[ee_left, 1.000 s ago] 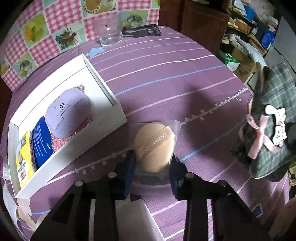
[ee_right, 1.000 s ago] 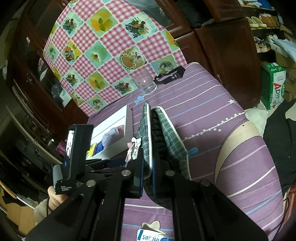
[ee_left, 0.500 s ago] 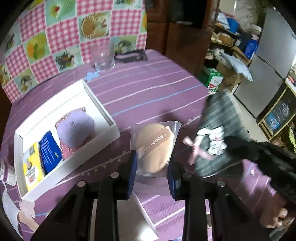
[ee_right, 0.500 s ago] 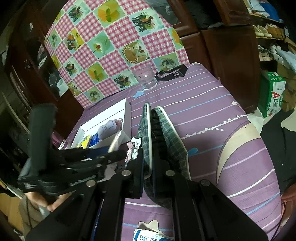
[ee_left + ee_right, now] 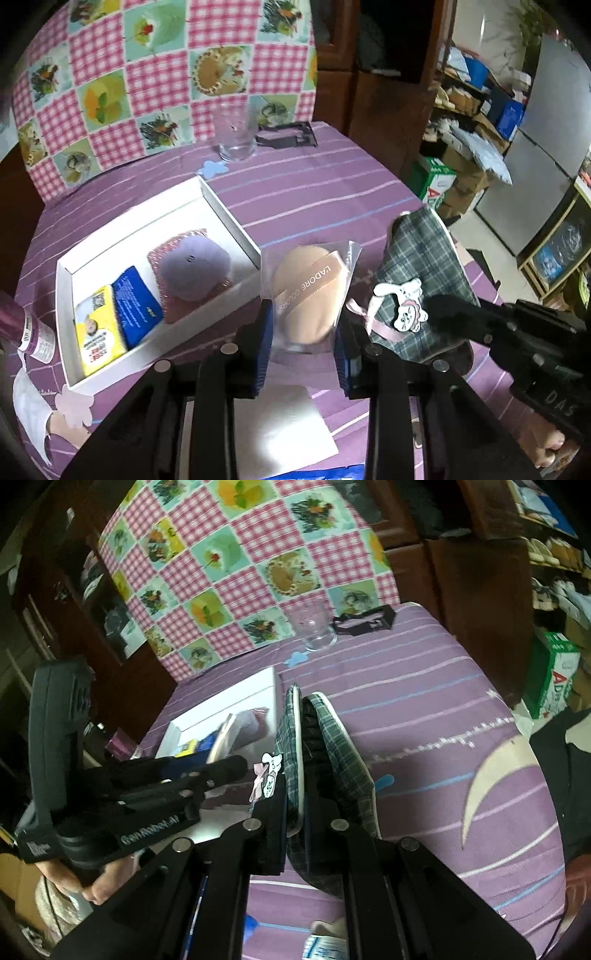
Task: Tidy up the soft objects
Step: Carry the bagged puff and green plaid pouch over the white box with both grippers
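My left gripper (image 5: 303, 332) is shut on a beige powder puff (image 5: 308, 291) in a clear wrapper, held above the purple table. Left of it lies a white box (image 5: 92, 243) holding a lilac pouch (image 5: 194, 267) and a blue and yellow pack (image 5: 118, 314). My right gripper (image 5: 301, 812) is shut on the rim of a grey plaid pouch (image 5: 332, 738) with a pink bow and a white cartoon charm (image 5: 269, 775). In the left wrist view the plaid pouch (image 5: 424, 266) hangs just right of the puff. The white box (image 5: 236, 701) sits left of it in the right wrist view.
A clear glass (image 5: 236, 136) and a black stand (image 5: 288, 134) stand at the table's far edge by a checked cloth. A purple bottle (image 5: 26, 328) sits left of the box. White paper (image 5: 280, 428) lies under my left gripper. Boxes and shelves fill the floor at right.
My left gripper has lifted the puff off the table and tilted up. The right gripper has carried the plaid pouch leftward, close beside the puff.
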`<state>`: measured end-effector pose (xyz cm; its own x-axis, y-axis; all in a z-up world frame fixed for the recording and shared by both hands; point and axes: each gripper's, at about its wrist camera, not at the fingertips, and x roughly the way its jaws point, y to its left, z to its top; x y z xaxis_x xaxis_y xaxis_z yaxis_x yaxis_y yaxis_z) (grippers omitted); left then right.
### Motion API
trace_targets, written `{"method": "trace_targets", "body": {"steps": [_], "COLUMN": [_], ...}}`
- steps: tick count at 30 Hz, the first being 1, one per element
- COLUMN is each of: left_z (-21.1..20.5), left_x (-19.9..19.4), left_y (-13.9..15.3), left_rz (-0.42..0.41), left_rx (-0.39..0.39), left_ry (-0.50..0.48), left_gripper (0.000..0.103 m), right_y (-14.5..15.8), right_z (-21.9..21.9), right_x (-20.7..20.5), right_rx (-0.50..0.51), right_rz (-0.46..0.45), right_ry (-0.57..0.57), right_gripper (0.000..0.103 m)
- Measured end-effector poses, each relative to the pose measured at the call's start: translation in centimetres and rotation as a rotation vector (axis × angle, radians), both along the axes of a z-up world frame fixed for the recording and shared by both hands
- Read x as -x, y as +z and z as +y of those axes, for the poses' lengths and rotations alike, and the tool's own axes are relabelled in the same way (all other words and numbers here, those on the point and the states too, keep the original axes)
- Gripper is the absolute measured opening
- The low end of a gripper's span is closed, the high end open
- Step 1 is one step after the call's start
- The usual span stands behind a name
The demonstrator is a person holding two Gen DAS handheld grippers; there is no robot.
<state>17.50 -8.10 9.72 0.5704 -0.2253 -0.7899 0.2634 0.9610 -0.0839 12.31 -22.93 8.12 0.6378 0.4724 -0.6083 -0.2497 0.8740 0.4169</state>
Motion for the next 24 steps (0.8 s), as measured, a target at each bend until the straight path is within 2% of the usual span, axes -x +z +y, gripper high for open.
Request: {"method": "trace_targets", "body": {"steps": [5, 9, 16, 19, 24], "left_z": [2.1, 4.7, 9.7, 12.5, 16.0], "left_x": [0.2, 0.2, -0.7, -1.5, -2.0], "left_y": [1.4, 2.3, 2.2, 1.3, 0.2], "left_rz": [-0.030, -0.061, -0.064, -0.037, -0.030], "left_rx": [0.044, 0.050, 0.101, 0.138, 0.126], "left_ry": [0.031, 0.102, 0.213, 0.271, 0.384], "left_gripper": [0.029, 0.029, 0.029, 0.029, 0.029], "right_y": [3.0, 4.4, 5.1, 5.3, 5.3], "right_z": [1.8, 4.1, 8.1, 9.2, 10.5], "right_x": [-1.1, -2.2, -5.4, -7.3, -10.5], "right_rx": [-0.017, -0.027, -0.063, -0.119, -0.169], "right_rz": [-0.022, -0.029, -0.025, -0.009, -0.004], "right_ry": [0.030, 0.072, 0.149, 0.171, 0.194], "right_gripper": [0.008, 0.008, 0.008, 0.008, 0.008]}}
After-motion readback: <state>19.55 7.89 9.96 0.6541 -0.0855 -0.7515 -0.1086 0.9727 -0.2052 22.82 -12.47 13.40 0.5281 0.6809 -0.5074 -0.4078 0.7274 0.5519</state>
